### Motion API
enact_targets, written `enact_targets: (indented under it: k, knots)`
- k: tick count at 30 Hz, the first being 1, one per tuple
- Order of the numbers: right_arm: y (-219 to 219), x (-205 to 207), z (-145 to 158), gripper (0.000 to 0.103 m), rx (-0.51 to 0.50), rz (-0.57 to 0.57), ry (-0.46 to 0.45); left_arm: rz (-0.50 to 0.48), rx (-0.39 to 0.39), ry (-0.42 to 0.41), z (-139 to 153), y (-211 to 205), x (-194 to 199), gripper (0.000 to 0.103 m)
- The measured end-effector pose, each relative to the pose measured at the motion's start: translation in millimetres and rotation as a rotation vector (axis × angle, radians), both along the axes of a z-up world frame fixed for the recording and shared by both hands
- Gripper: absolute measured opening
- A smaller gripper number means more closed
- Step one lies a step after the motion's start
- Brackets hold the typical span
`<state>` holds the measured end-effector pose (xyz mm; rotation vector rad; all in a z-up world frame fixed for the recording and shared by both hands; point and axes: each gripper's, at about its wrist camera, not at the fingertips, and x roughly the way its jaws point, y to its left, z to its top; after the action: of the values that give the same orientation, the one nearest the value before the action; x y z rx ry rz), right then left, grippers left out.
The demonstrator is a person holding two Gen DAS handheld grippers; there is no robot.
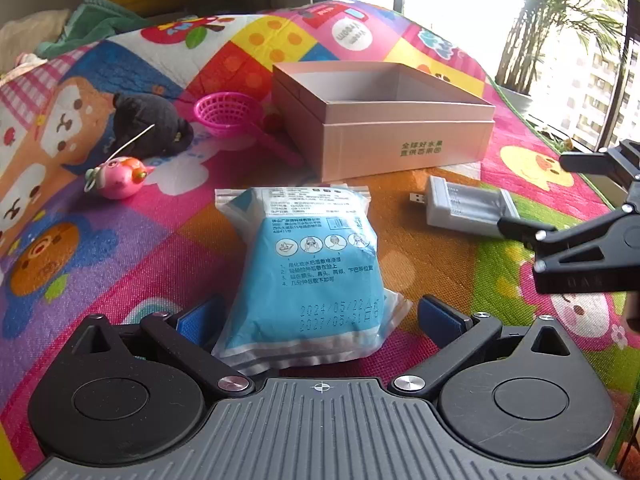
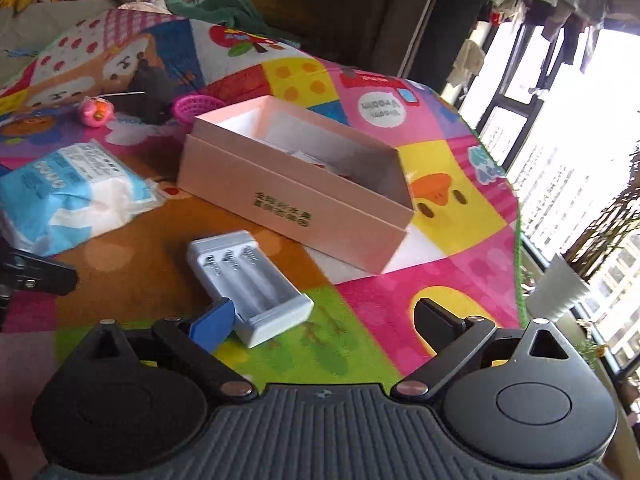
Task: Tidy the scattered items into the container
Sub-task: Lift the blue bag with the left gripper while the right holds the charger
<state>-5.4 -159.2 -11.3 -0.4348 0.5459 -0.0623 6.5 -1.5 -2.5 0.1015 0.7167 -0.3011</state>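
A pink open box stands on the colourful play mat; it also shows in the right wrist view. My left gripper is open, its blue pads on either side of the near end of a blue packet, which lies flat on the mat. My right gripper is open just above the mat, its left pad beside the near end of a white battery charger. The charger also shows in the left wrist view. The packet also shows in the right wrist view.
A pink strainer, a dark plush toy and a pink fish toy lie left of the box. The mat's edge and a window with plants are to the right. The right gripper shows in the left wrist view.
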Motion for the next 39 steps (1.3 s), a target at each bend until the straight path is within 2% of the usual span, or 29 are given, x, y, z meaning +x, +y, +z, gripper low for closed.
enact_targets:
  k: [2,3,5,9,12,18,20,24,25,35,39]
  knots:
    - [-9,8,-3,0.096,-0.056,-0.078,-0.030,-0.001,0.002,0.000,0,0,0,0.103]
    - [-15,10,-3,0.096,-0.047,-0.106,-0.030,-0.001,0.002,0.000,0,0,0,0.103]
    - [-27,11,1,0.096,0.043,-0.127,-0.015,-0.001,0.002,0.000,0,0,0,0.103]
    - [-33,5,13,0.103,0.280,-0.039,0.024,-0.001,0.002,0.000,0,0,0,0.103]
    - [-20,13,13,0.103,0.352,0.013,0.084,-0.001,-0.001,0.000,0,0,0,0.103]
    - [12,48,1,0.103,0.319,0.026,0.140,-0.001,-0.011,0.000,0,1,0,0.103]
    - [11,62,-3,0.103,0.347,0.014,0.194,-0.001,-0.015,0.000,0,2,0,0.103]
    - [2,73,-4,0.100,0.392,-0.015,0.206,-0.001,-0.018,0.000,0,2,0,0.103]
    - [0,71,-4,0.092,0.400,-0.011,0.206,-0.001,-0.017,0.000,0,2,0,0.103]
    - [-15,13,-5,0.092,0.356,0.004,0.140,-0.001,0.008,0.001,-1,-2,1,0.103]
    - [-20,7,-9,0.093,0.383,0.003,0.113,0.000,0.013,0.002,-1,-2,0,0.103]
